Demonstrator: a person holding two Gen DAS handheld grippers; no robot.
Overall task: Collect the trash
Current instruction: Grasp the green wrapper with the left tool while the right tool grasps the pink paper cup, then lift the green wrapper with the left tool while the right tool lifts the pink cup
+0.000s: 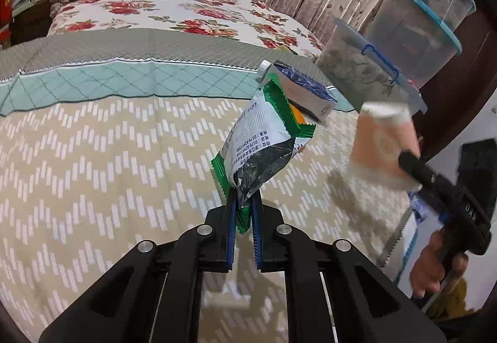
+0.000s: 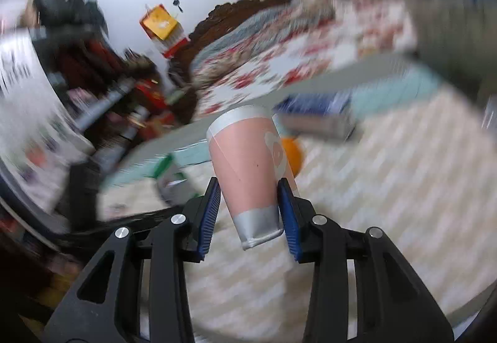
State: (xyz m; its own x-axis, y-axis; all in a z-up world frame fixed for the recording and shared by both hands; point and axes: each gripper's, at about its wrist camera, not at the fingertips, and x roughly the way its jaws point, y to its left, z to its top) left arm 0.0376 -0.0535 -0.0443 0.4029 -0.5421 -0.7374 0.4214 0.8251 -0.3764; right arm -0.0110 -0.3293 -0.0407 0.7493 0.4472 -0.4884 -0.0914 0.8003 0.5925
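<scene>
**Both grippers loaded, carry-off step**

Left gripper (image 1: 243, 203): jaws clamped tight on the bottom corner of the green/white snack wrapper (image 1: 264, 144). Wrapper stands up from the pads, crinkled, hanging clear above the bed. Grip is on a thin foil edge only, so judged slip risk if swung fast. Keep it clenched, move smooth, no wrist flicks.

Right gripper (image 2: 249, 212): pads pressed on both sides of the pink paper cup (image 2: 248, 163), near its silver base band, cup's wide end pointing away from the camera. From the left wrist view the same cup (image 1: 382, 144) is blurred, far right, off the bed, a hand (image 1: 435, 262) on the gripper handle below it. Cup wall is soft; I'd guess more squeeze would crush it, less would drop it. Hold as is.

No bin visible in either view, so can't say where the drop point is. Next needs: find bin, bring both over it, release one at a time.

More trash left on the bed: blue/white carton (image 1: 304, 91) w/ white cap, lying just behind the wrapper, and something orange (image 2: 292, 153) beside it, partly hidden.

Surface: bed w/ beige zigzag quilt (image 1: 108, 156) near, teal quilted band further, floral cover + pillow far. Soft, uneven, so things tip easily.

Room: leaf-print curtain at far right, stacked clear storage boxes (image 1: 428, 11) w/ teal rims right. Right wrist view heavily motion-blurred; cluttered shelves left, yellow item on white wall.
</scene>
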